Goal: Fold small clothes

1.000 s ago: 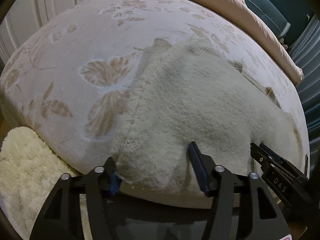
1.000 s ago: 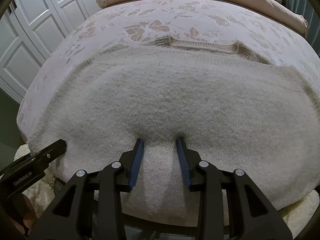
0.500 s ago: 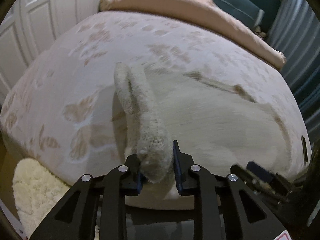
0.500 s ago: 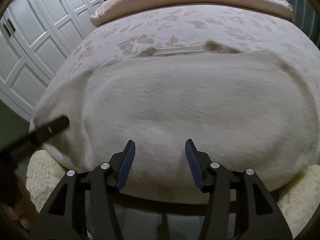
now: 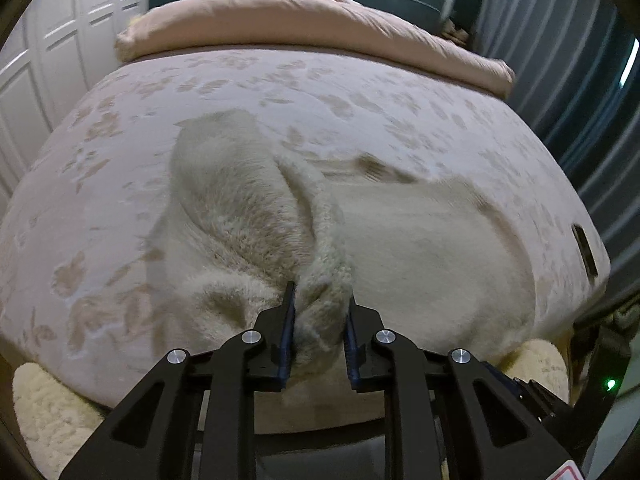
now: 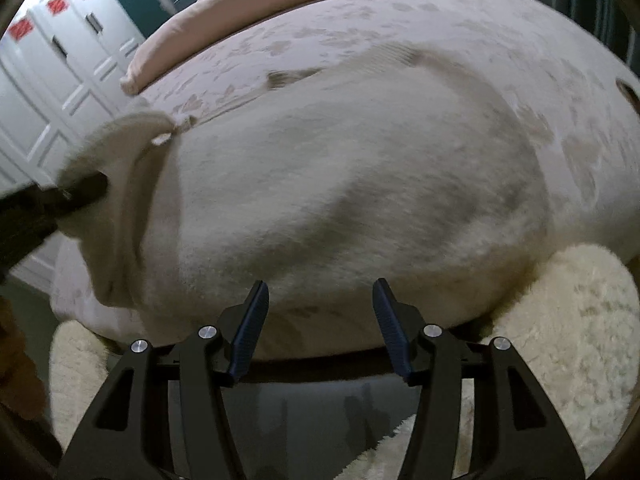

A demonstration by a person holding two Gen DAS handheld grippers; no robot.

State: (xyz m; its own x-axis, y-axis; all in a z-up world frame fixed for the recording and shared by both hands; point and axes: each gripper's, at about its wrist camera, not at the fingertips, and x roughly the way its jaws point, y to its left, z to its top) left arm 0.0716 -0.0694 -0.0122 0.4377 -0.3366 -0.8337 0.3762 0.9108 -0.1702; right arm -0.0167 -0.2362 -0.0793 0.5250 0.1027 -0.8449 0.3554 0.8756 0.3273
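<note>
Cream sweater [image 5: 420, 240] spread on bed [image 5: 360, 92], near bed's front edge. Left tool [image 5: 319, 320] clenched on bunched left edge of sweater, that edge lifted off bed and arching up toward sweater's middle. Right tool [image 6: 318, 320] released, fingers wide apart, nothing between them, just in front of sweater's hem [image 6: 320, 280]. Pink duvet [image 5: 300, 20] heaped at bed's far end. Fluffy rug [image 6: 580, 320] below bed's front edge.
</note>
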